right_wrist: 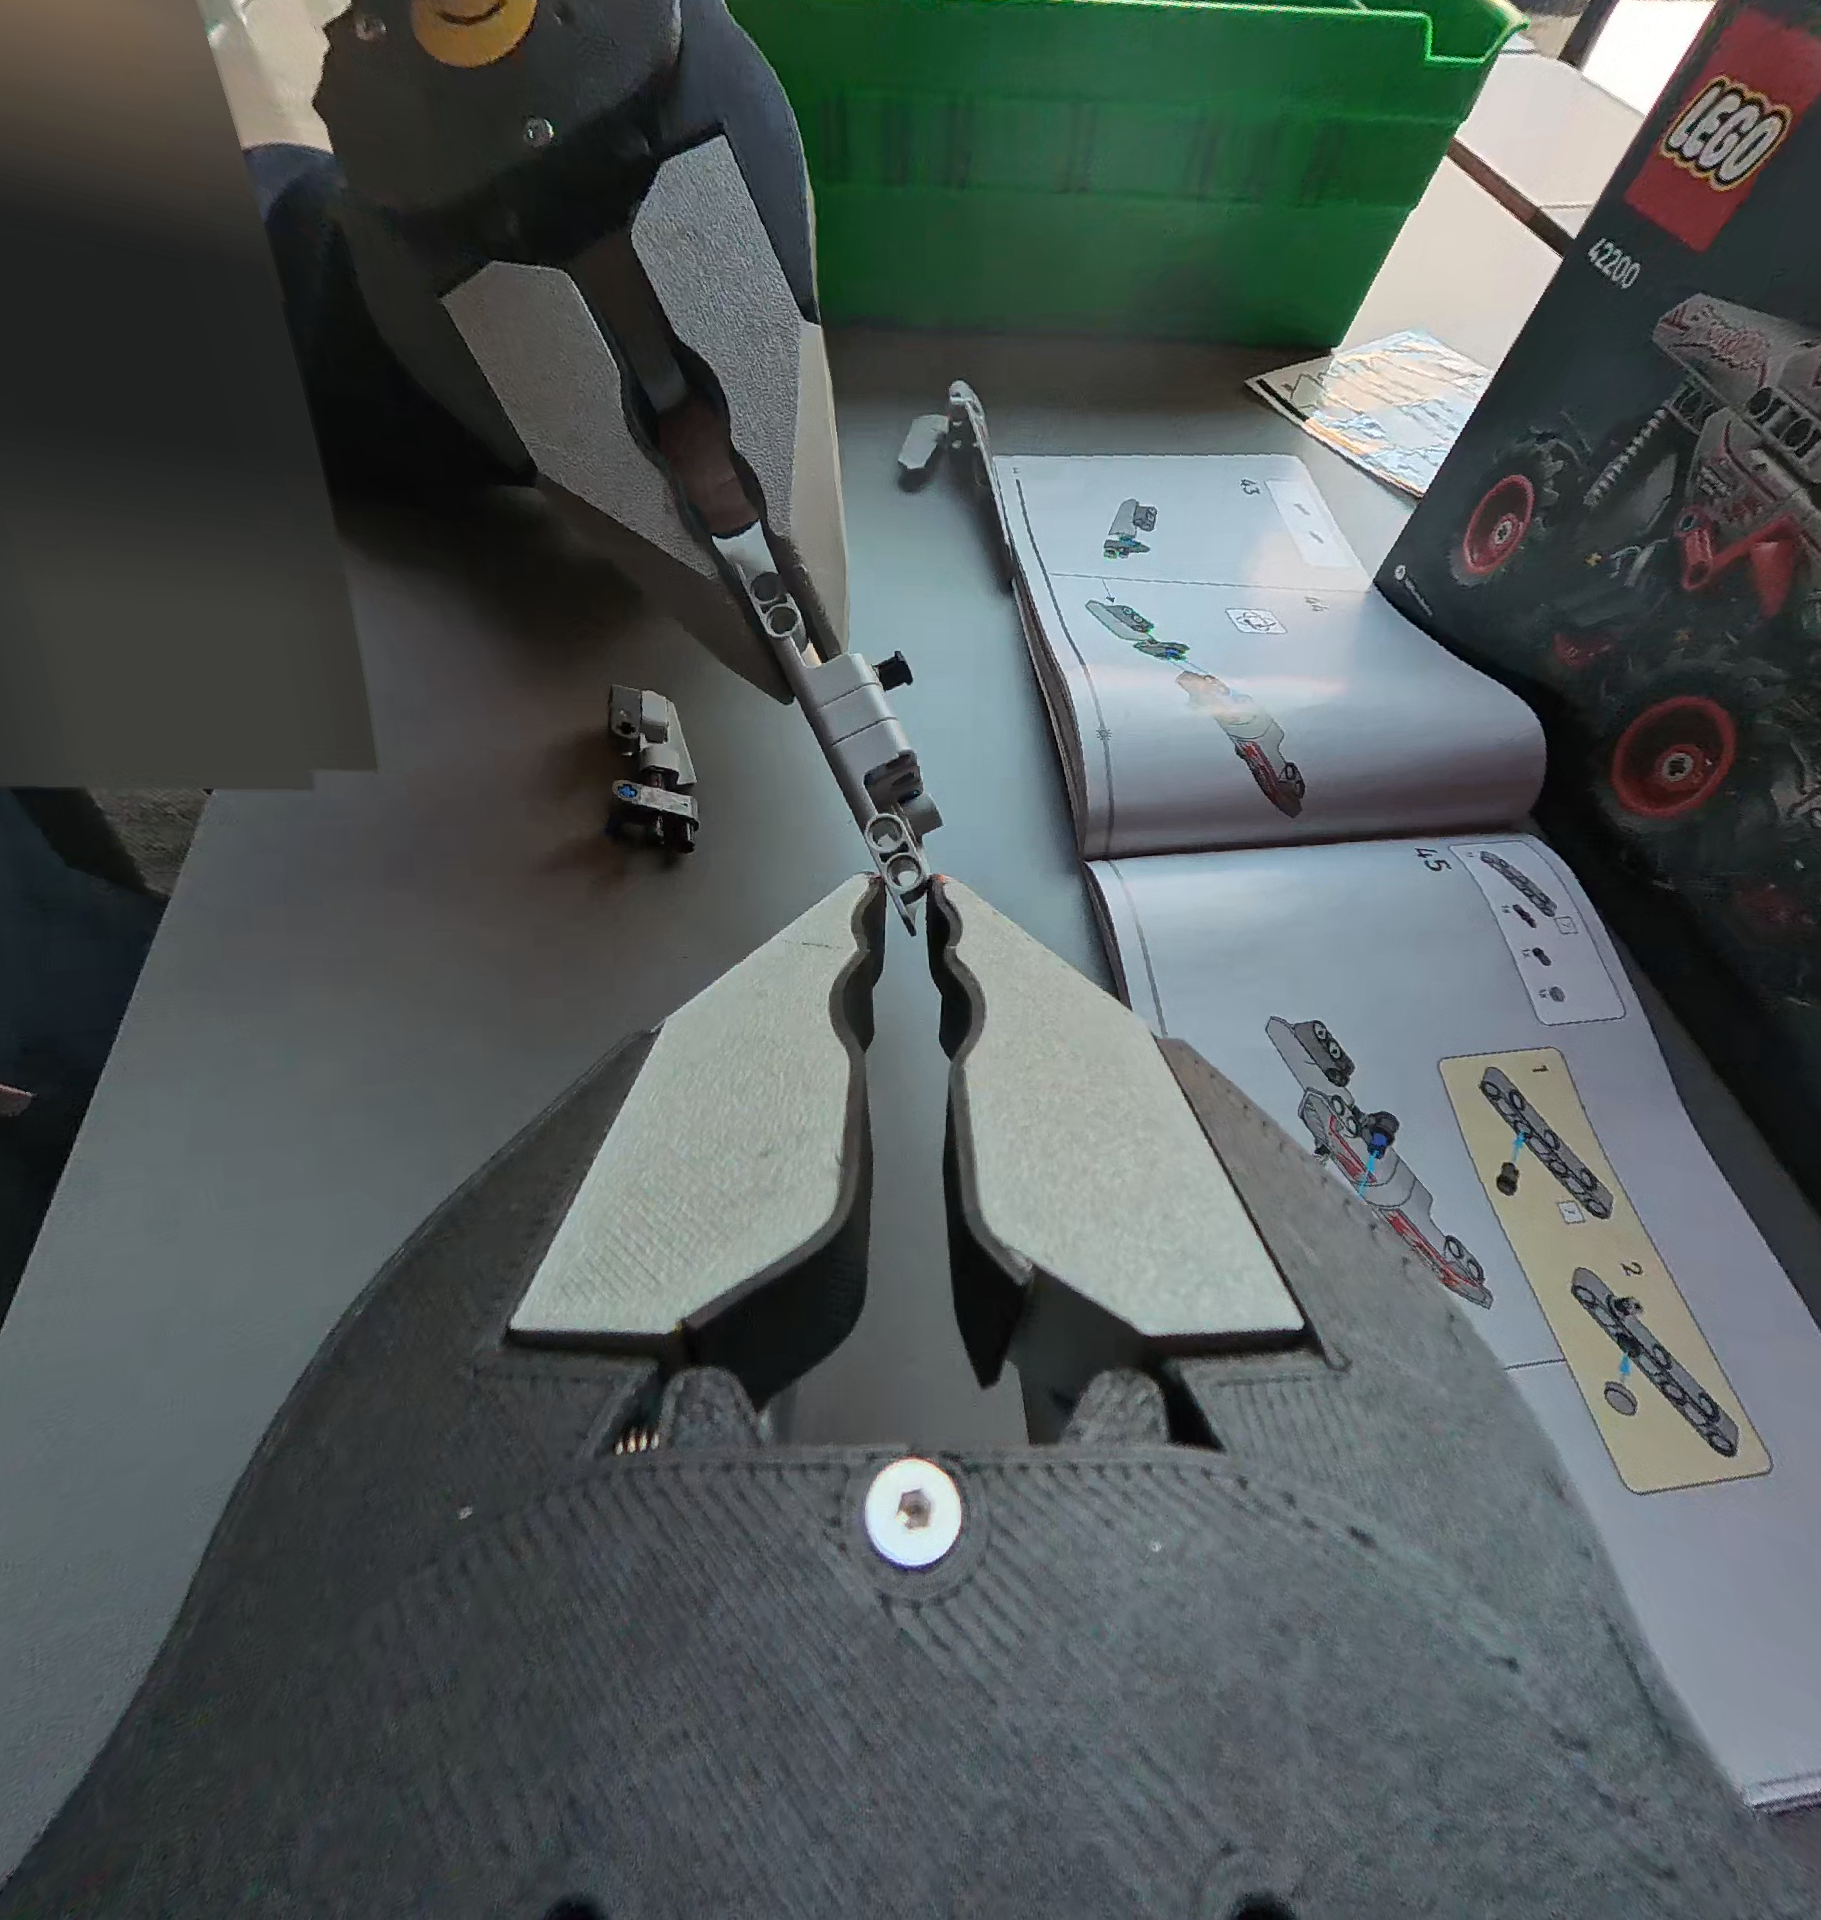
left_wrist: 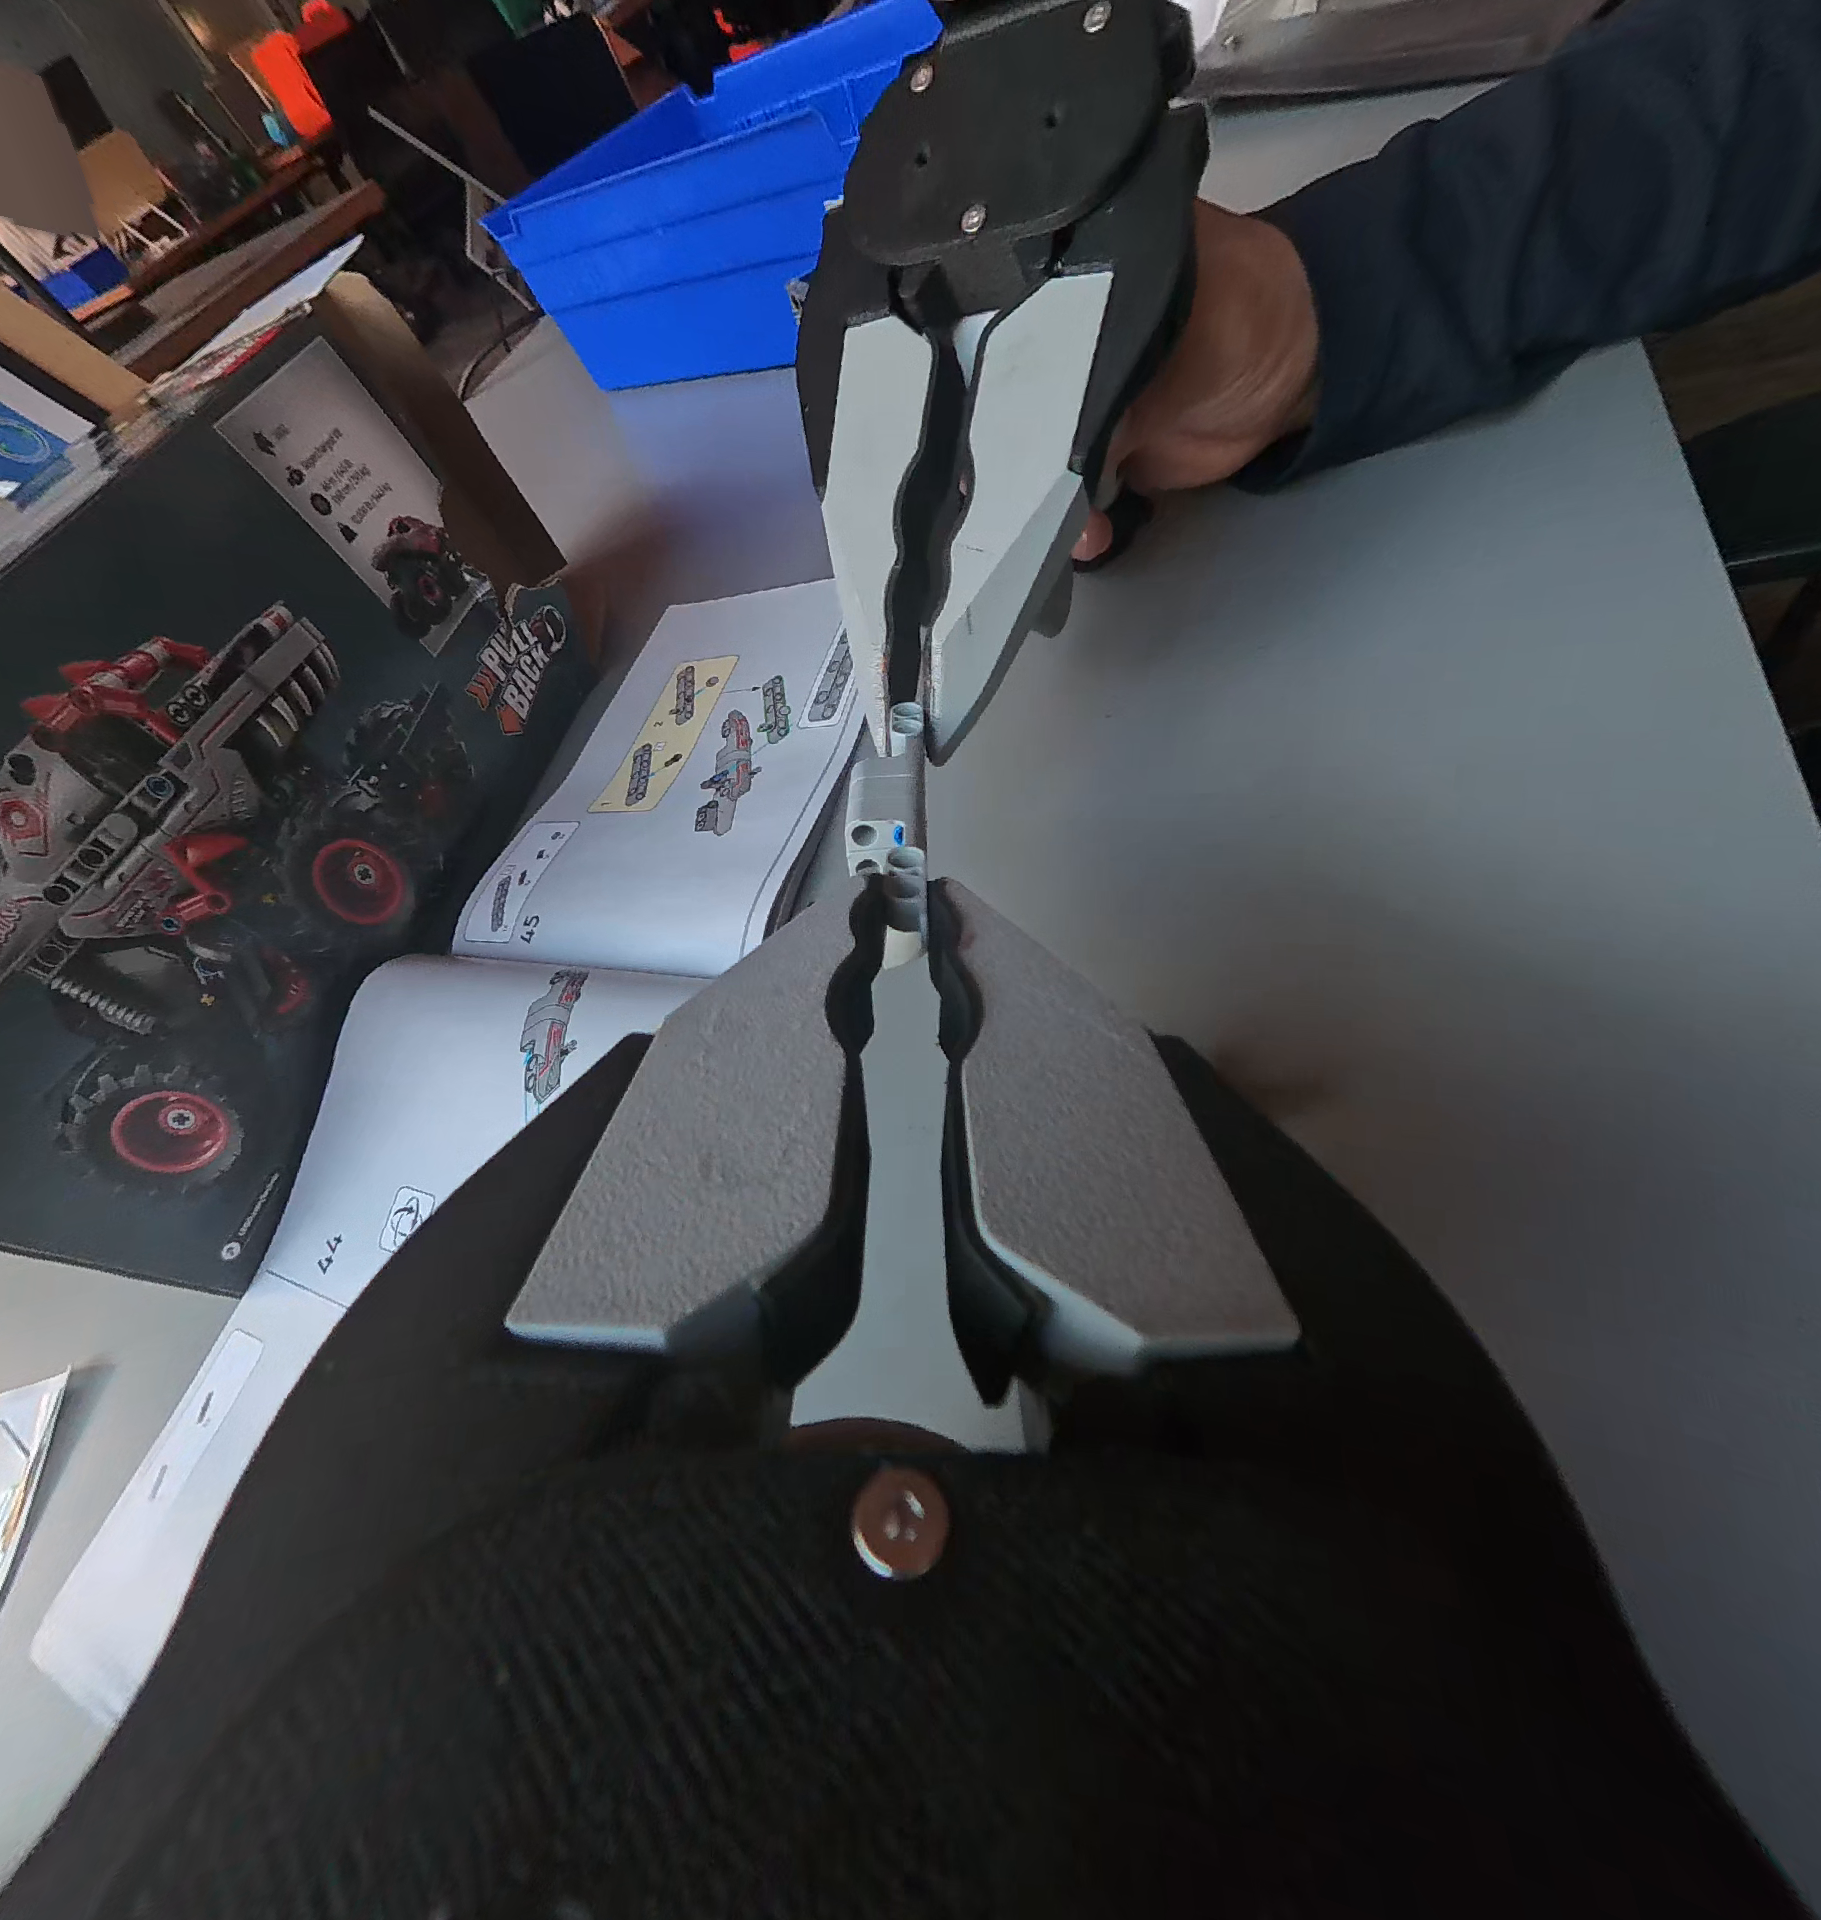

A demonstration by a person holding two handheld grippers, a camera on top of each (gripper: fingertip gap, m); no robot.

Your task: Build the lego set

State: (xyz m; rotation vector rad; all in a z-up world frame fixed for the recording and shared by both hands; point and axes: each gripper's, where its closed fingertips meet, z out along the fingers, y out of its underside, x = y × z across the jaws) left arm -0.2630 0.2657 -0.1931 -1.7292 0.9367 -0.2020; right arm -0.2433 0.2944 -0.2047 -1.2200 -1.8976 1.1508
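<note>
A long grey holed beam with grey blocks and a black pin is held in the air between both grippers; it also shows end-on in the left wrist view. My left gripper is shut on one end of the beam. My right gripper is shut on the other end. In the left wrist view the right gripper faces mine, held by a hand. In the right wrist view the left gripper faces mine. A small dark grey sub-assembly lies on the table to the left.
The open instruction booklet lies on the grey table, beside the set's box. A grey piece lies by the booklet's far edge. A green bin stands behind. A blue bin shows in the left wrist view. One gripper's finger ends stand about 5 cm off the other's.
</note>
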